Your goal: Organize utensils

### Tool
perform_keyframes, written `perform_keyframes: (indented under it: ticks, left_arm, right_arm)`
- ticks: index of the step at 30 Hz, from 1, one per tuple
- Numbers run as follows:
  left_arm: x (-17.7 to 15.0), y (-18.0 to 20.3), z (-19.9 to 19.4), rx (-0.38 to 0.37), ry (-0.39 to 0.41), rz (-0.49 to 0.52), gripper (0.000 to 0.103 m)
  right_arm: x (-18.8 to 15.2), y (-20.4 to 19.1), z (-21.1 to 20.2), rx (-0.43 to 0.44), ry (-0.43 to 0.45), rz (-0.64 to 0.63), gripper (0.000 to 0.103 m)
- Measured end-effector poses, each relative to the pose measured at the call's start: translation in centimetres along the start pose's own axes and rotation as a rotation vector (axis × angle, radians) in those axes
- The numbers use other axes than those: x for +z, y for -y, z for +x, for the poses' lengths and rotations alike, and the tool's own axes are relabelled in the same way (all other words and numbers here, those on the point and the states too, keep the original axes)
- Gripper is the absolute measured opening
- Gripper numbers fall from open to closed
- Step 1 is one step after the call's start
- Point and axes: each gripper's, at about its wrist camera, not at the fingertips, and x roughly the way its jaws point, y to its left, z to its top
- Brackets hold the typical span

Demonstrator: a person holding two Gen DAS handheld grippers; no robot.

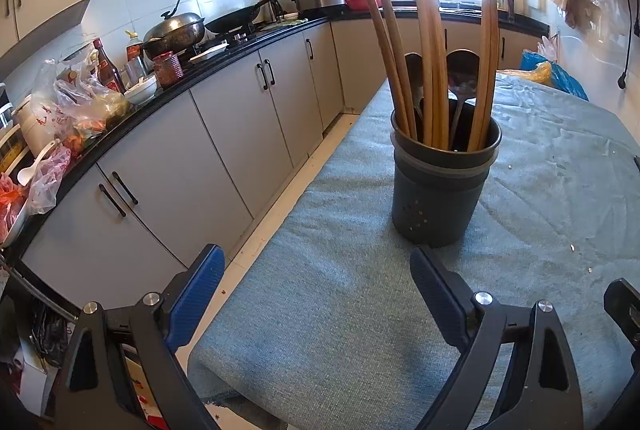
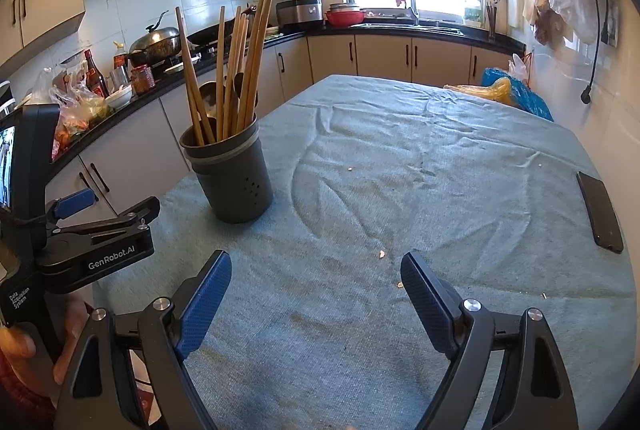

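Observation:
A dark grey utensil holder (image 1: 440, 190) stands on the table covered with a blue-green cloth (image 1: 340, 310). It holds several wooden chopsticks (image 1: 434, 62) and metal spoons (image 1: 460, 70), all upright. My left gripper (image 1: 316, 262) is open and empty, just in front of the holder. In the right wrist view the holder (image 2: 232, 174) with chopsticks (image 2: 236, 66) stands to the left. My right gripper (image 2: 316, 266) is open and empty over bare cloth (image 2: 400, 170). The left gripper's body (image 2: 100, 234) shows at the left edge.
A black phone (image 2: 600, 210) lies at the table's right edge. A blue and yellow bag (image 2: 508, 90) sits at the far corner. A cluttered counter (image 1: 120, 98) with pots, bottles and bags runs along the left, across a narrow floor strip (image 1: 280, 210). Crumbs dot the cloth.

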Motion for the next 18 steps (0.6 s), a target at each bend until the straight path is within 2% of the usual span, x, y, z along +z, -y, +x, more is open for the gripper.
perform_keyframes:
  ticks: [18]
  left_arm:
    - [0.04, 0.04, -0.12, 0.003, 0.004, 0.014, 0.093]
  right_arm:
    - [-0.51, 0.76, 0.14, -0.002, -0.011, 0.023, 0.09]
